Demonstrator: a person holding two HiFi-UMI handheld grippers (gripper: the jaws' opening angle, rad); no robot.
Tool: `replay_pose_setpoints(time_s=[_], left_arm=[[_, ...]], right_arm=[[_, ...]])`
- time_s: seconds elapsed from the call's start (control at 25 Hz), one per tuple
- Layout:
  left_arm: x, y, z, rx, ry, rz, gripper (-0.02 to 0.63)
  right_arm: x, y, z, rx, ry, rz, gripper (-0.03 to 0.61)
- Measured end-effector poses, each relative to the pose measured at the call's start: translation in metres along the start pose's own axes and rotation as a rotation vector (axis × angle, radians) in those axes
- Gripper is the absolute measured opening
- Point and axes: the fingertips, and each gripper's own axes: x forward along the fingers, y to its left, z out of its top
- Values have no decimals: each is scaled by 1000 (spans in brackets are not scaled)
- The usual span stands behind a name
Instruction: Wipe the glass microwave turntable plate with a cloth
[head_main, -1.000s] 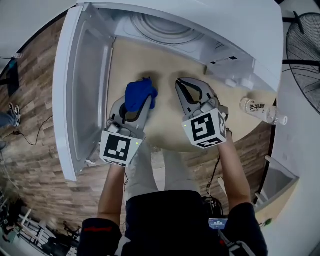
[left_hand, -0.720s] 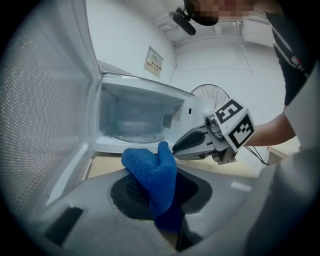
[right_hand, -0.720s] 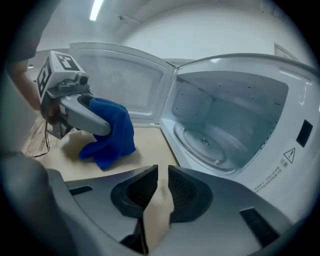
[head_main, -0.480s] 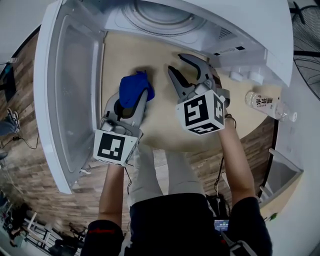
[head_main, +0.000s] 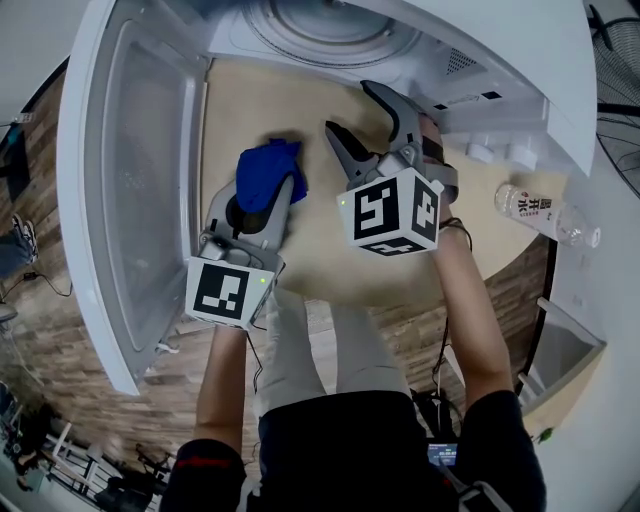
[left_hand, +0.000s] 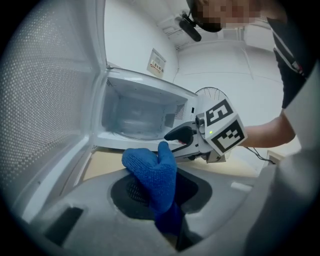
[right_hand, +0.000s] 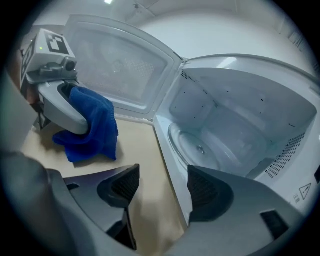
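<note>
Pale wood surface (head_main: 300, 115) runs up to an open microwave (head_main: 480, 40), and the plate (right_hand: 196, 149) lies flat on its floor. The right gripper (right_hand: 162, 187) is the nearer one. Its jaws have just been spreading, with nothing between them, and the plate sits ahead and slightly to their right. The left gripper (head_main: 268, 192) pinches the cloth (head_main: 262, 165) alongside, on the door (head_main: 130, 180) side.

**Office or lab corner, not a home kitchen**

Looks like a plain workroom. White microwave (head_main: 480, 60) with its door (head_main: 130, 180) swung open, set on a round beige table (head_main: 300, 130) rather than a counter. Wood-plank floor (head_main: 60, 340) below, pedestal fan (head_main: 618, 75) and water bottle (head_main: 545, 213) beside.
</note>
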Motion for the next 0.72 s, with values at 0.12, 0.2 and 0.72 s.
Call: replay_pose_setpoints(time_s=[0.12, 0.2, 0.72], left_arm=[[0, 1, 0, 2, -8, 2, 69], [-1, 1, -1, -2, -4, 2, 69], [-2, 11, 2, 10, -38, 25, 69]], right_arm=[[6, 0, 0, -54, 4, -19, 272], [9, -2, 1, -74, 4, -37, 276], [24, -14, -1, -63, 19, -124, 291]])
